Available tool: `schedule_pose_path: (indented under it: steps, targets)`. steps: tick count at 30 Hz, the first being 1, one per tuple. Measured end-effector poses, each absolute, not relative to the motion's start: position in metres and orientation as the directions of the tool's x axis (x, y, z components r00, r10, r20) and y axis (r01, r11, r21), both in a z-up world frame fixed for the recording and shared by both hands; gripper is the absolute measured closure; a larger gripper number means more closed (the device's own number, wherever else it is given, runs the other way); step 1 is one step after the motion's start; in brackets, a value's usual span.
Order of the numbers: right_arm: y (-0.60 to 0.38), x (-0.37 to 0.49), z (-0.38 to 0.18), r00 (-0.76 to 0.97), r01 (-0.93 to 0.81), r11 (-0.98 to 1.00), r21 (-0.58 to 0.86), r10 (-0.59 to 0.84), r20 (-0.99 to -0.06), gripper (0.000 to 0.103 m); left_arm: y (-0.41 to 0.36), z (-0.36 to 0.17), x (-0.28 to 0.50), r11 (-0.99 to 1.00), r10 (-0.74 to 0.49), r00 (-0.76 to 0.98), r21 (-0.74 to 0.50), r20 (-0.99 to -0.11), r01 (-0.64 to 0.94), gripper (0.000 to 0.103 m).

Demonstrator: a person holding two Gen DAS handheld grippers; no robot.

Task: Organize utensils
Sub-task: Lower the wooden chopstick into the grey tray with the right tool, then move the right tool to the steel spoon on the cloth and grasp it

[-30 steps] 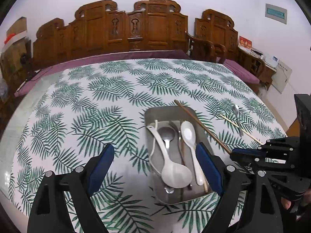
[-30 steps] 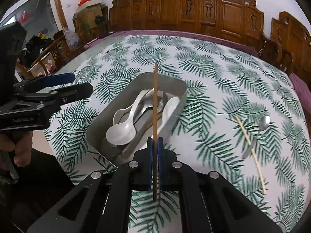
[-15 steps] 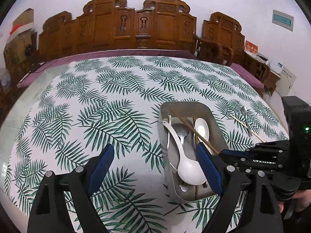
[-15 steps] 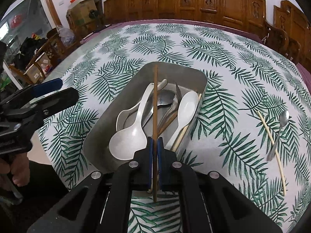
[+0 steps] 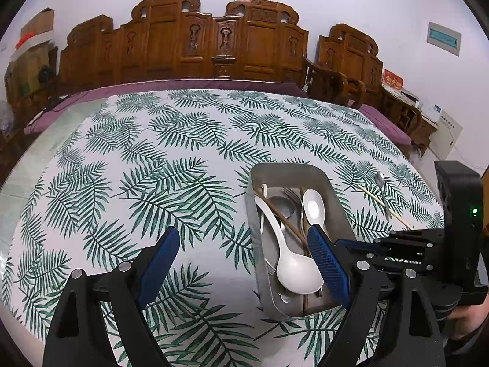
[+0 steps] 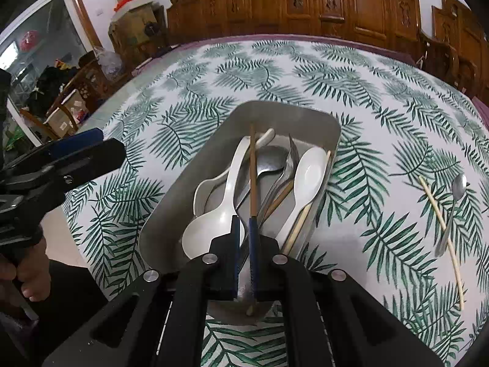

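A metal tray [image 6: 293,116] [image 5: 336,192] on the leaf-print tablecloth holds white spoons, metal cutlery and chopsticks. My right gripper [image 6: 243,223] is low over the tray's near end; its jaws have parted a little, and a brown chopstick [image 6: 252,165] lies between them, resting on the utensils in the tray. It also shows in the left wrist view [image 5: 282,217]. My left gripper [image 5: 241,244] is open and empty, just left of the tray. A pale chopstick [image 6: 440,217] and a metal spoon [image 6: 455,195] lie on the cloth to the right of the tray.
Carved wooden chairs [image 5: 214,39] line the table's far side. Boxes and clutter [image 6: 70,104] stand beyond the table's left edge in the right wrist view. The left gripper's body [image 6: 45,168] sits left of the tray.
My right gripper lowered the brown chopstick into the tray and its jaws parted slightly. My left gripper shifted left, so the tray now sits toward its right finger.
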State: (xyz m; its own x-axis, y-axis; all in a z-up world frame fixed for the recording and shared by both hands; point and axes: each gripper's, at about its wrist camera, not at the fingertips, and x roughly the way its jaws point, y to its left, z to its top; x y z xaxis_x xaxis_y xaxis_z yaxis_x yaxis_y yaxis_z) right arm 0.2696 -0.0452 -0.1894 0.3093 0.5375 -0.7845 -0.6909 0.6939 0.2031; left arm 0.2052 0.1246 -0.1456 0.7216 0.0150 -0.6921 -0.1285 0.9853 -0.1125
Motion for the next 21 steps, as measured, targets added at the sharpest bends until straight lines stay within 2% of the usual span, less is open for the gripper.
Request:
schedule_pose_path:
  steps: [10,21]
  targets:
    - [-0.086,0.277,-0.171,0.387,-0.684,0.713,0.156,0.536,-0.750,0.095,0.110,-0.144,0.206,0.989,-0.005,0.727,-0.113,-0.687,-0.100,0.021]
    - [-0.173,0.308,-0.182,0.508,-0.574,0.815,0.085,0.435,-0.743,0.095,0.078,-0.141,0.213,0.992,-0.048,0.731,-0.117,-0.680,-0.043,0.021]
